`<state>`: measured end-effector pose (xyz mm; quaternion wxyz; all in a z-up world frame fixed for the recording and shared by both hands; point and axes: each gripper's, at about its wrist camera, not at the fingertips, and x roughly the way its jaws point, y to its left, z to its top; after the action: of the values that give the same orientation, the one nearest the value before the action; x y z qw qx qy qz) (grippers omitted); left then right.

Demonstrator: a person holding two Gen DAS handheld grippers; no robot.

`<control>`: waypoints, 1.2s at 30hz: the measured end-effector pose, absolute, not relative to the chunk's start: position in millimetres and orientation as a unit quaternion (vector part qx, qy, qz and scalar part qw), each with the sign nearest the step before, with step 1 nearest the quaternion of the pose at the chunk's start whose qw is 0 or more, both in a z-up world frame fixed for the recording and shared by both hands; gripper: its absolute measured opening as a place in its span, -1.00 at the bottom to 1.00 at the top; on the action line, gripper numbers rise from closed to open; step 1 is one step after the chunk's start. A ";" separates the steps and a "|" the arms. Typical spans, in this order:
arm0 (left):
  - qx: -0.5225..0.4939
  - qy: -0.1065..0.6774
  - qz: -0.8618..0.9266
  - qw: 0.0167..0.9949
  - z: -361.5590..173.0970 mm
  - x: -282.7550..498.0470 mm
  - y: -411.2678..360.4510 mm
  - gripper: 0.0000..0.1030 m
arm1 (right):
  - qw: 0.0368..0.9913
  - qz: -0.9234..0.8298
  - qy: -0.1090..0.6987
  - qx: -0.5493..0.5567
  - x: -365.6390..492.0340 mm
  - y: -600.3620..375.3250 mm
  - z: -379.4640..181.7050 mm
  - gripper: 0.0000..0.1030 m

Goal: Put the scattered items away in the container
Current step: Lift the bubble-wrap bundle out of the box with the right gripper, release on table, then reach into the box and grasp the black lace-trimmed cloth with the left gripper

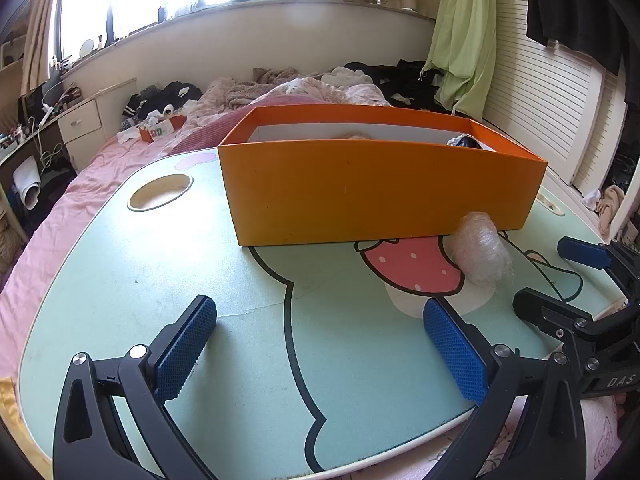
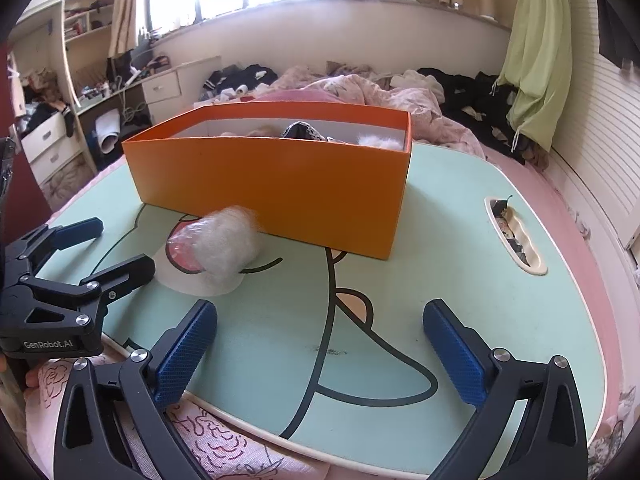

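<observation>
An orange box (image 1: 380,188) stands open on the mint-green table (image 1: 160,280), toward its far side. Over the rim, in the right wrist view, a dark patterned bundle (image 2: 300,131) and a white fluffy piece (image 2: 378,142) show inside, with something pale beside them that is too hidden to name. The box's inner walls are white.

On the table, just in front of the box's near wall and touching or almost touching it, lies a clear plastic-wrapped bundle of white fluff (image 1: 478,254). It rests on its side over the printed strawberry cartoon (image 1: 412,268). It is the only loose item visible on the tabletop.

The table has a round cup recess (image 1: 160,196) near its left far corner and a long slot (image 2: 516,240) on the right side holding some small scraps. The table sits on a bed with pink bedding (image 1: 60,220); rumpled blankets and dark clothes (image 2: 472,104) lie behind the box, and a light green cloth (image 1: 464,36) hangs at the right.

Nothing lies between either gripper and the wrapped bundle.

The left gripper (image 1: 320,344) hovers over the near table edge, jaws wide apart and empty. The right gripper (image 2: 320,344) is likewise spread fully open, holding nothing, pads clear of the table. Each gripper shows at the edge of the other's view, the bundle lying ahead between them.
</observation>
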<state>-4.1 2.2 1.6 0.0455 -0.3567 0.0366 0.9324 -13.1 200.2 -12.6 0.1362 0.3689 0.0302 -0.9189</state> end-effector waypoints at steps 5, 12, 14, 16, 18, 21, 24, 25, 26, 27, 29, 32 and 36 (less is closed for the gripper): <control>-0.356 0.037 0.933 0.043 1.6 -3.9 -0.3 0.99 | 0.138 -0.920 0.032 0.367 -8.0 198.8 -11.8 0.99; -0.360 0.043 0.931 0.046 3.2 -2.7 -2.3 0.99 | 0.138 -0.920 0.035 0.366 -5.8 197.2 -10.0 0.99; -0.345 0.033 0.937 0.054 12.3 4.4 -3.2 0.99 | 0.137 -0.920 0.036 0.365 -5.9 196.1 -10.0 0.99; -0.321 0.022 0.944 0.066 28.7 11.7 -3.8 0.99 | 0.137 -0.920 0.036 0.366 -6.0 196.0 -9.6 0.99; -0.302 0.027 0.949 0.088 49.2 13.9 1.9 0.99 | 0.137 -0.920 0.036 0.366 -5.8 195.7 -9.6 0.99; -0.305 0.029 0.941 0.143 79.4 -0.9 20.7 0.89 | 0.138 -0.920 0.036 0.365 -6.0 196.2 -9.6 0.99; -0.350 0.023 0.918 0.187 93.8 -41.1 47.7 0.67 | 0.137 -0.920 0.036 0.366 -6.2 195.7 -9.0 0.99; -0.371 0.025 0.907 0.197 93.0 -58.0 57.9 0.61 | 0.137 -0.920 0.036 0.366 -6.1 195.5 -8.8 0.99; -0.391 0.023 0.898 0.203 90.2 -70.3 64.0 0.57 | 0.137 -0.920 0.036 0.366 -6.1 195.5 -8.7 0.99; -0.415 0.016 0.885 0.209 85.8 -84.6 68.9 0.48 | 0.137 -0.920 0.036 0.365 -5.8 195.3 -8.6 0.99; -0.455 0.002 0.863 0.220 76.0 -102.3 77.1 0.29 | 0.137 -0.920 0.036 0.366 -6.3 195.5 -8.4 0.99; -0.484 0.006 0.847 0.221 58.0 -108.5 89.5 0.03 | 0.137 -0.920 0.036 0.366 -6.2 195.4 -8.5 0.99; -0.498 0.013 0.843 0.201 43.5 -115.8 97.2 -0.31 | 0.137 -0.920 0.036 0.366 -6.0 195.3 -8.4 0.99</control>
<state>-115.8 97.2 43.5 0.2015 -0.4980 0.0128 0.8433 -6.0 195.3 -8.4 0.1372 0.3660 0.0362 -0.9197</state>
